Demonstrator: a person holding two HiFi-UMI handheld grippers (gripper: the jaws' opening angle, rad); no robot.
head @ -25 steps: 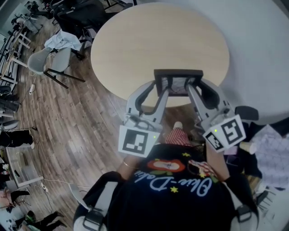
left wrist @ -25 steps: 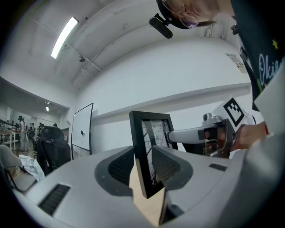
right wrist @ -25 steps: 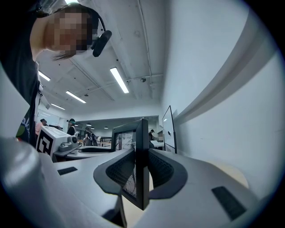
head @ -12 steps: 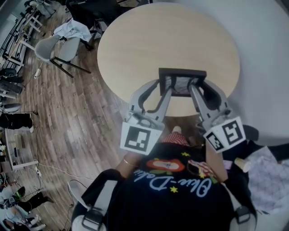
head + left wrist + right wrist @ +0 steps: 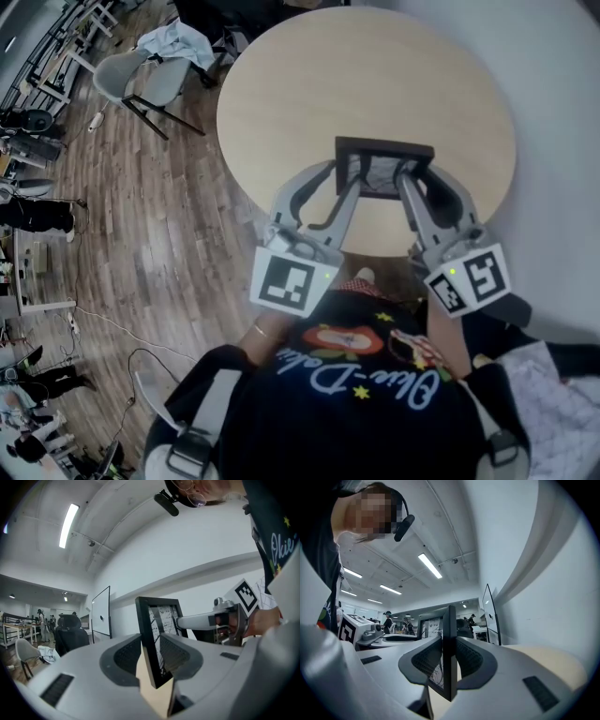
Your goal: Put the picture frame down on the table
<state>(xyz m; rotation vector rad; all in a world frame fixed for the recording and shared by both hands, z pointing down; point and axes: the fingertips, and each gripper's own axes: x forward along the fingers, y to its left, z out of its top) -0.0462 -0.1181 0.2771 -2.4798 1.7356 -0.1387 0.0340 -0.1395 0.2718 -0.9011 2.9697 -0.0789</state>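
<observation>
1. Black picture frame [image 5: 384, 167]: upright over the near part of the round wooden table [image 5: 356, 75], just inside its near edge, carried between 2 grippers.
2. Left gripper [image 5: 343, 184]: reaching in from the near left, level, jaws narrowed and clamped on the frame's left side rail.
3. Seen from the left gripper view: lower corner of the frame [image 5: 157, 634] wedged between the 2 ribbed pads, the rest rising above the jaws and leaning slightly left; a black-and-white print shows inside the rail.
4. Right gripper [image 5: 413, 185]: reaching in from the near right, level, jaws likewise narrowed and closed on the frame's right side rail.
5. Seen from the right gripper view: the frame [image 5: 449, 653] edge-on and vertical, pinched between both pads, its lower corner poking just below them.
6. Frame relative to the claws: spanning the gap between the 2 jaw pairs, 1 side rail in each, top bar on the far side of both.
7. Pale tabletop visible beneath the frame's lower corner in both gripper views; cannot tell whether the bottom edge touches the wood.
8. Elsewhere: grey chair [image 5: 141, 80] on the plank floor [image 5: 169, 244] at far left, whiteboard [image 5: 101, 613] by the far wall, person's dark printed shirt [image 5: 366, 394] nearest the camera.
</observation>
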